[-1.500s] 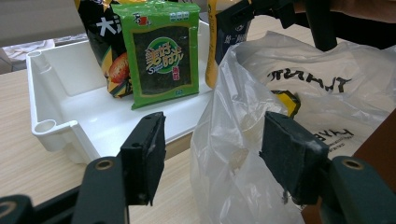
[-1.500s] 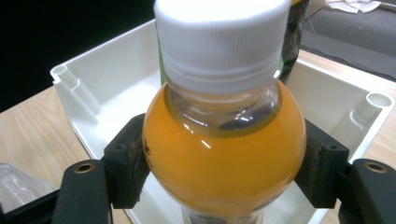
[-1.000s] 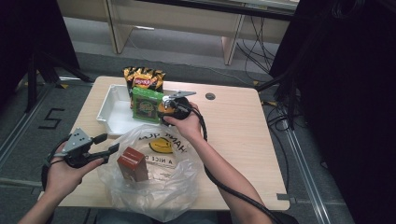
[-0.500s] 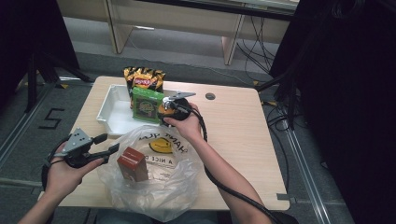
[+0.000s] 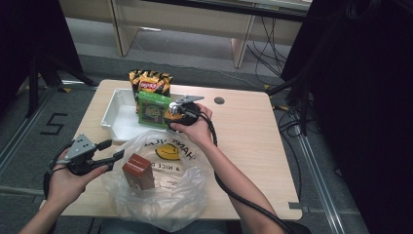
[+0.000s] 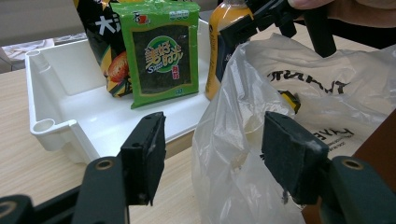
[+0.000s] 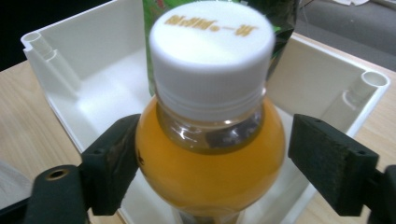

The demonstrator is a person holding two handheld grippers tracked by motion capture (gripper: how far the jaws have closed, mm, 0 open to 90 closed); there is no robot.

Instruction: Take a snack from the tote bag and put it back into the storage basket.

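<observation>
An orange juice bottle (image 7: 210, 154) with a white cap stands at the near right corner of the white tray (image 7: 60, 56). My right gripper (image 7: 224, 158) is around its shoulder. Its jaws have just been opening: the left pad still lies against the bottle, and the right pad (image 7: 327, 158) stands off it. From above, the right gripper (image 5: 178, 114) hides most of the bottle (image 5: 171, 117). My left gripper (image 6: 215, 154) is open at the mouth of a clear plastic bag (image 6: 303, 84), whose loose edge hangs between the pads unpinched. In the high view the left gripper (image 5: 113, 149) is at the bag's (image 5: 165, 195) left rim.
A green seaweed pack (image 5: 153, 109) and a black-and-orange chips bag (image 5: 150, 82) lean upright in the tray (image 5: 114, 114). A brown carton (image 5: 139, 170) stands inside the plastic bag. The bag hangs over the table's near edge. Bare tabletop (image 5: 253, 131) lies to the right.
</observation>
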